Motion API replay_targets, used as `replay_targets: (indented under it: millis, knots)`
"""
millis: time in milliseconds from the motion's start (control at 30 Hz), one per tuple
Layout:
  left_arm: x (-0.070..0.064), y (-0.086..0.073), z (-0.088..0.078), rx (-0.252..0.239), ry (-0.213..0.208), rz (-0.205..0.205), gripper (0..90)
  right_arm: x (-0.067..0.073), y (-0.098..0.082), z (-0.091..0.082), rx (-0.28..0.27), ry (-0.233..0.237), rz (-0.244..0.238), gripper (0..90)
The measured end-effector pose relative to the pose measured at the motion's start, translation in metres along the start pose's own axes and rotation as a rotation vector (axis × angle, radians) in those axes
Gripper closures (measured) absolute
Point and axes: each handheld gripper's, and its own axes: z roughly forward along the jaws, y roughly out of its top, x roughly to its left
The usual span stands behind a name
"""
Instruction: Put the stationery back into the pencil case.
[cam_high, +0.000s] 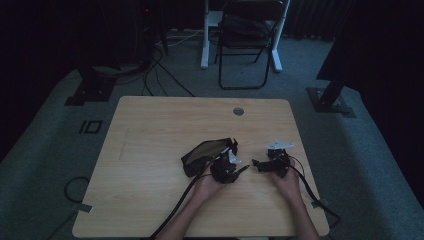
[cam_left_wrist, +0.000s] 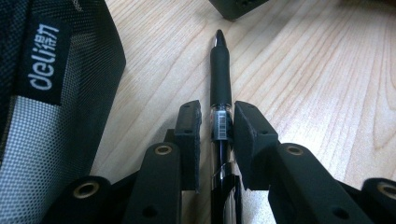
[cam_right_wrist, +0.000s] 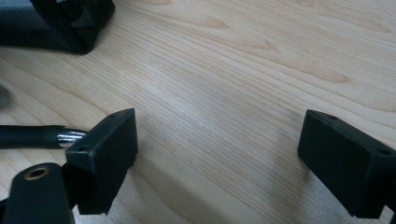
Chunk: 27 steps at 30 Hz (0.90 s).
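Black jaws of the left gripper pinch a slim, light, slippery pen mid-frame, best held by its rubber sleeve; right gripper gapes.

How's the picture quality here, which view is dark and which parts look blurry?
High view: dim and underexposed, the room beyond the light wooden table nearly black. Left gripper view: bright and sharp on the black pen with a rubber grip; the nearest parts soften. Right gripper view: evenly lit, wood grain crisp, soft shadows under the black fingers, the far edge slightly blurred.
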Motion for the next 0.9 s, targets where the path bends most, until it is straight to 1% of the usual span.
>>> replay_targets:
  millis: [167, 267, 333, 400, 567, 700, 900]
  knots:
    - [-0.0002, 0.0016, 0.0, 0.014, 0.003, 0.018, 72.4, 0.0, 0.0, 0.0, 0.0, 0.0, 0.0, 12.1]
    - [-0.0011, 0.0017, 0.0007, 0.01, 0.009, 0.019, 74.1, 0.0, 0.0, 0.0, 0.0, 0.0, 0.0, 12.1]
    - [-0.002, 0.0028, 0.001, 0.016, 0.01, 0.026, 78.4, 0.0002, 0.0, 0.0, 0.001, 0.0, 0.002, 12.1]
    - [-0.0027, 0.0035, 0.0012, 0.02, 0.013, 0.035, 78.6, 0.0002, 0.0, 0.0, 0.001, 0.0, 0.002, 12.1]
    - [-0.0017, 0.0023, 0.0009, 0.01, 0.007, 0.036, 79.3, 0.0002, 0.0, 0.0, 0.001, 0.0, 0.002, 12.1]
    - [-0.0002, 0.002, 0.0001, 0.011, -0.008, 0.042, 79.4, 0.0001, 0.0, 0.0, 0.001, 0.0, 0.002, 12.0]
    - [-0.0014, 0.0025, -0.006, -0.007, -0.012, 0.05, 79.4, -0.0001, 0.0, 0.0, 0.0, 0.0, -0.001, 12.1]
